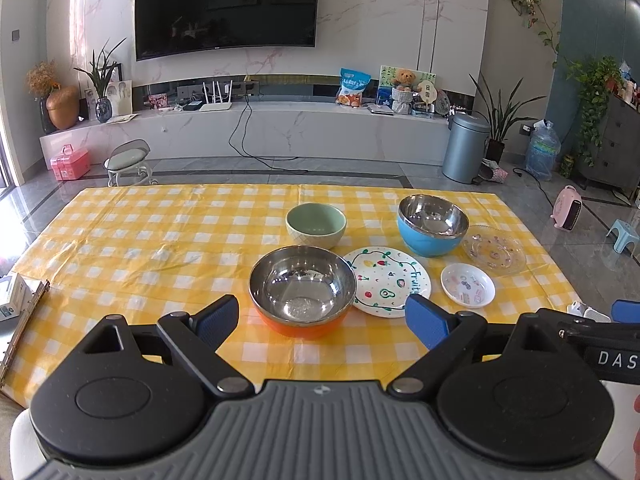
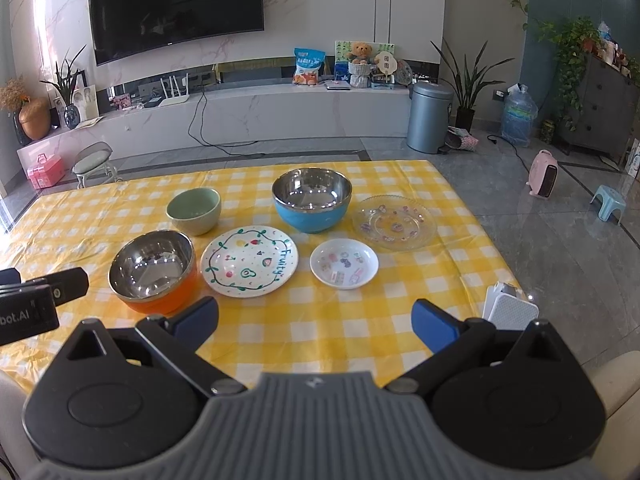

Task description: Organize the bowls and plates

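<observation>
On the yellow checked tablecloth [image 1: 140, 240] stand an orange steel bowl [image 1: 302, 290] [image 2: 154, 276], a green ceramic bowl [image 1: 315, 225] [image 2: 194, 209], a blue steel bowl [image 1: 433, 224] [image 2: 311, 199], a white fruit-pattern plate [image 1: 387, 281] [image 2: 250, 261], a small white dish [image 1: 467, 284] [image 2: 344, 263] and a clear glass plate [image 1: 494, 248] [image 2: 394, 221]. My left gripper [image 1: 322, 322] is open and empty, just before the orange bowl. My right gripper [image 2: 316, 326] is open and empty, short of the small dish.
A ring binder [image 1: 22, 328] lies at the table's left edge, with a small box [image 1: 10, 296] beside it. A white device [image 2: 510, 306] sits at the right edge. Beyond the table are a stool [image 1: 128, 160], a bin [image 1: 466, 148] and a TV unit.
</observation>
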A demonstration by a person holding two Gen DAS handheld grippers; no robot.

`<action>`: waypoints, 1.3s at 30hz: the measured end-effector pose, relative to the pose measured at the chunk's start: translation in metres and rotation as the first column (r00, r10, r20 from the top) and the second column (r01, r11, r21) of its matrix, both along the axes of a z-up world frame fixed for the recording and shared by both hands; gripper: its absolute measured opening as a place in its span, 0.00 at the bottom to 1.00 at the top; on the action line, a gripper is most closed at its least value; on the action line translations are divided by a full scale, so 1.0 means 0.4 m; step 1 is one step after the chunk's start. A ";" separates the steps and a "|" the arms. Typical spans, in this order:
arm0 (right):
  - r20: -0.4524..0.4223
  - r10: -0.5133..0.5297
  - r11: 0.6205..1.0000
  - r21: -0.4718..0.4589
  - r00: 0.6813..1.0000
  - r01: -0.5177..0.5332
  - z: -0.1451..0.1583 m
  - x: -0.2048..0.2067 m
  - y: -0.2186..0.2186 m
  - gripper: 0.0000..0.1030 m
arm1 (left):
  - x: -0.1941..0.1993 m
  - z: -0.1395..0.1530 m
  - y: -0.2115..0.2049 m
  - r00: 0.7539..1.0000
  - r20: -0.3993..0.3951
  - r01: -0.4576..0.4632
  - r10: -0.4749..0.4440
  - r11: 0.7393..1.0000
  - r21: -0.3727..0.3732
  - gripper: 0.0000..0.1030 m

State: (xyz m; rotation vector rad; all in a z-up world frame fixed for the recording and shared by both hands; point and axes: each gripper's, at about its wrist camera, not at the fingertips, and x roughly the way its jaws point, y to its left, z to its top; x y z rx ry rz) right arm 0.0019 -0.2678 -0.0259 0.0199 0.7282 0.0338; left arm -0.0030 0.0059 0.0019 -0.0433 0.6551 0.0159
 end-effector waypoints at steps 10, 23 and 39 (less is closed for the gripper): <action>-0.002 0.001 1.000 0.001 1.000 -0.001 0.000 -0.001 0.000 0.98 | 0.000 0.001 0.001 1.000 0.001 0.001 -0.001 1.000 -0.002 1.00; -0.001 0.000 1.000 0.002 1.000 0.000 0.000 -0.001 -0.002 0.98 | 0.000 0.002 0.001 1.000 0.001 0.001 -0.001 1.000 -0.003 1.00; -0.002 0.000 1.000 0.002 1.000 0.000 0.000 -0.002 -0.003 0.98 | -0.007 0.008 0.008 1.000 0.000 -0.002 0.002 1.000 -0.007 1.00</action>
